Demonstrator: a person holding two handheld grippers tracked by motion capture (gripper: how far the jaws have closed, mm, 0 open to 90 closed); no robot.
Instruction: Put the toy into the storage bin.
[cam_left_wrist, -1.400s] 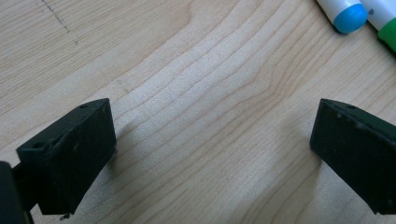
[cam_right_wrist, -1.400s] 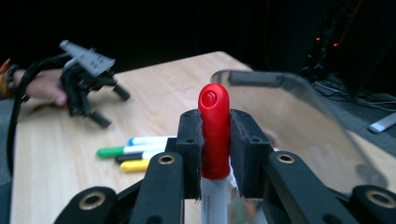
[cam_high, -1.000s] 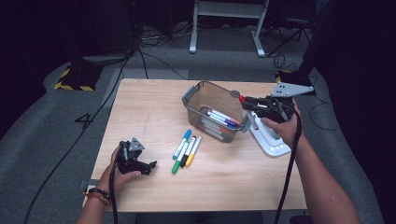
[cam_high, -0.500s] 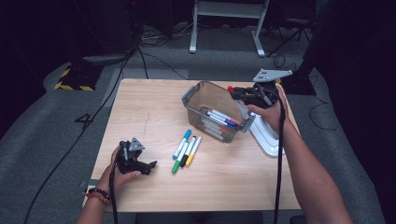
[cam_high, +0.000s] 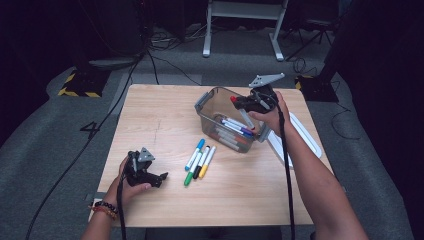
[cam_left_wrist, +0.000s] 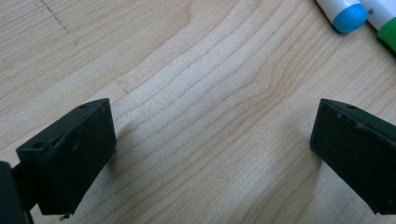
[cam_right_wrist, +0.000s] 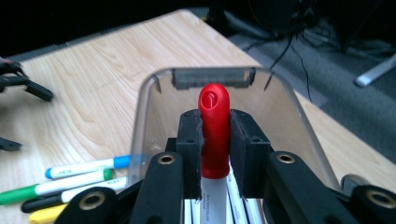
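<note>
My right gripper (cam_high: 239, 101) is shut on a red-capped marker (cam_right_wrist: 214, 128) and holds it over the clear plastic bin (cam_high: 207, 100); in the right gripper view the marker's cap points toward the bin's far wall (cam_right_wrist: 212, 77). Several markers (cam_high: 235, 127) lie inside the bin. Blue, green, black and yellow markers (cam_high: 199, 161) lie side by side on the wooden table (cam_high: 150, 115) in front of the bin. My left gripper (cam_high: 159, 178) rests open near the table's front left; its jaws stand wide apart over bare wood, with a blue cap (cam_left_wrist: 348, 15) beyond them.
A white lid (cam_high: 306, 134) lies flat at the table's right edge behind my right forearm. Cables (cam_high: 165, 60) and a white stand (cam_high: 242, 25) sit on the grey floor beyond the table. Yellow-black tape (cam_high: 75, 91) marks the floor at far left.
My right gripper has carried the red-capped marker leftward and away from the white lid, to above the bin. The left gripper has stayed put.
</note>
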